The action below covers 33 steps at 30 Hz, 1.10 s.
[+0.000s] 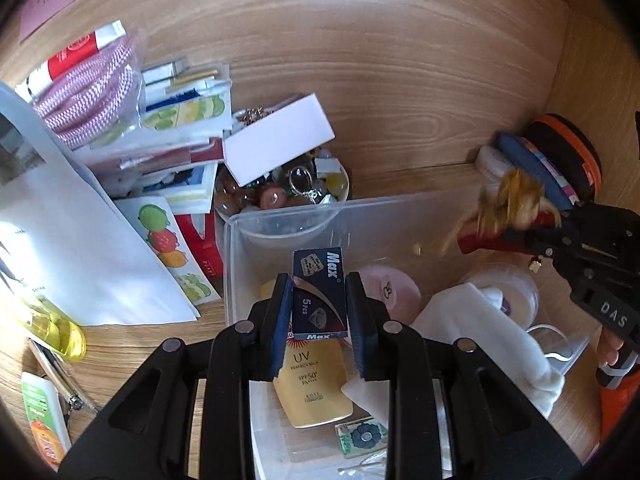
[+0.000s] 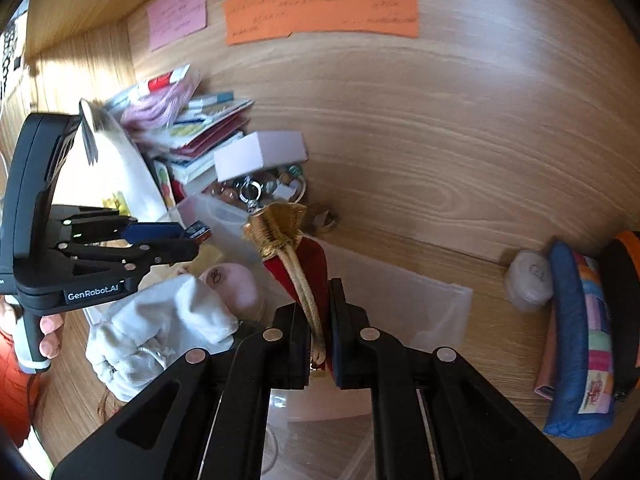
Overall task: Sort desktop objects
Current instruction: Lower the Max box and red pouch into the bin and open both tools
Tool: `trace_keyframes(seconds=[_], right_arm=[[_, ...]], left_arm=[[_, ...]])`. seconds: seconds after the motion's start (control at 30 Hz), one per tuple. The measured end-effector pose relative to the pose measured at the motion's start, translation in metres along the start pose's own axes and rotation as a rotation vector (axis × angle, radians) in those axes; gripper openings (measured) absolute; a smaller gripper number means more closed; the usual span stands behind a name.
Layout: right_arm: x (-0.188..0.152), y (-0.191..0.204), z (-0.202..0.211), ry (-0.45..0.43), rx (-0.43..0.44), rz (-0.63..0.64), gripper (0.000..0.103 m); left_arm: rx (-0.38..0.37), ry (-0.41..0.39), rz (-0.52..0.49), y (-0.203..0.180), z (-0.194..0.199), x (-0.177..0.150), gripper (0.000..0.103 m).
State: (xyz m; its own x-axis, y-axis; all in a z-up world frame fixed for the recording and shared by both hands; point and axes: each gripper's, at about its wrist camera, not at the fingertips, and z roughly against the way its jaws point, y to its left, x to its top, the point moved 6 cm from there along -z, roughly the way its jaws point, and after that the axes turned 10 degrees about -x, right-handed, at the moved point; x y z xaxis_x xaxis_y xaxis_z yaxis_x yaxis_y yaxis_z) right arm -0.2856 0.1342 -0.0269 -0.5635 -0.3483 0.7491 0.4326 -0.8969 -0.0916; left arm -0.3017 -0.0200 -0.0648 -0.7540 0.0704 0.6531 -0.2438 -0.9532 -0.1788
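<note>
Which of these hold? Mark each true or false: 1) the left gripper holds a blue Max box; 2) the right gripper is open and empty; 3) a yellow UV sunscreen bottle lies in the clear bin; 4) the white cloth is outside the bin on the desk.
1) True: the left gripper is shut on the blue Max box.
2) False: the right gripper is shut on the gold cord of a red pouch.
3) True: the sunscreen bottle lies inside the clear bin.
4) False: the white cloth lies in the bin, draped toward its rim.
</note>
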Motion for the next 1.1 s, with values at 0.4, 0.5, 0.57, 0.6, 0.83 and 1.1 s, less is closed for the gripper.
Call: trace_keyframes(seconds=[0.4,0.5,0.57,0.6,0.83,1.1], right_arm=[[-0.01,0.012,-0.004,0.029,-0.038,0.083,0.017],[-0.009,0.009,-0.002,0.018,-0.068,0.076,0.043],[-0.006,0.008,0.003,-0.016,-0.094,0.078,0.059],[-0.005,0.008,0.005,-0.031,-0.111,0.084,0.061],[-0.002,0.003,0.011,-0.051,-0.155,0.095,0.07],[0.008,-0.005,0.033,-0.108,-0.21,0.09,0.087]], left_arm=[[0.013,-0.004,-0.008,-0.001,-0.004,-0.002,0.026],[0.018,-0.005,-0.011,0.0,-0.002,-0.003,0.027],[0.03,-0.008,-0.016,-0.001,-0.003,-0.003,0.028],[0.032,-0.008,-0.015,-0.001,-0.003,-0.003,0.029],[0.005,-0.018,-0.004,-0.003,0.006,-0.001,0.047],[0.035,-0.064,-0.037,-0.018,0.034,0.0,0.067]])
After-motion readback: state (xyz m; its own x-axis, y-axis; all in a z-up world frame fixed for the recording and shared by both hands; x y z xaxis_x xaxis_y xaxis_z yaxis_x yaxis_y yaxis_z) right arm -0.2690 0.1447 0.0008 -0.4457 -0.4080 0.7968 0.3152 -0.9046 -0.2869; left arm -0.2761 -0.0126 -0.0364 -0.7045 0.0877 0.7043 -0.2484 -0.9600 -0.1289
